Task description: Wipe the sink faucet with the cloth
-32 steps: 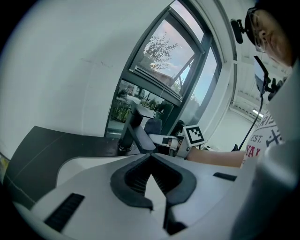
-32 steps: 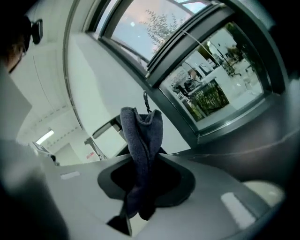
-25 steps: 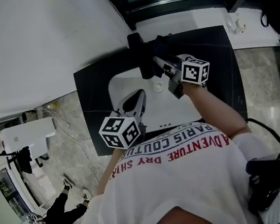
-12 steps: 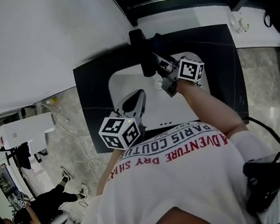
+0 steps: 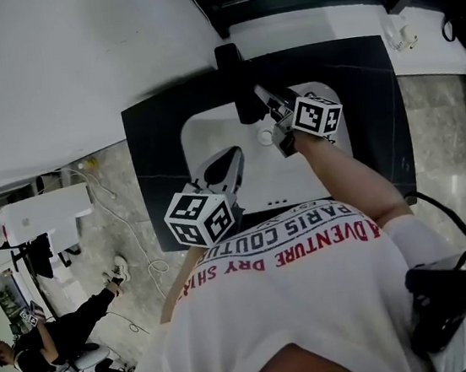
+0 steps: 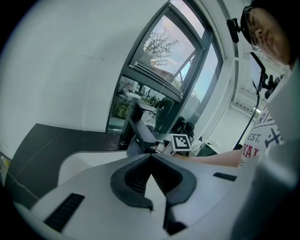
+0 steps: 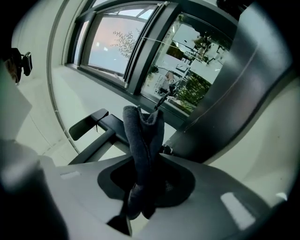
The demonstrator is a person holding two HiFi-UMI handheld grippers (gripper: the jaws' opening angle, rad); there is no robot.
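The black counter [image 5: 156, 148] carries a white sink [image 5: 210, 137]. The dark faucet [image 5: 237, 87] stands right ahead of the right gripper [image 7: 143, 157], close against its jaws. That gripper is clamped on a dark cloth [image 7: 143, 126], which sticks up past the tips so that fabric, not plastic, meets the faucet. I'd say the wiping is in hand along the spout. The left gripper [image 6: 151, 159] hangs over the near side of the sink, well short of the faucet. Its jaws are pinched together on nothing, parked there, I'd guess, to keep clear.

Cloth [image 7: 143, 140] in the head view — mostly out of sight behind the right gripper [image 5: 274, 120]
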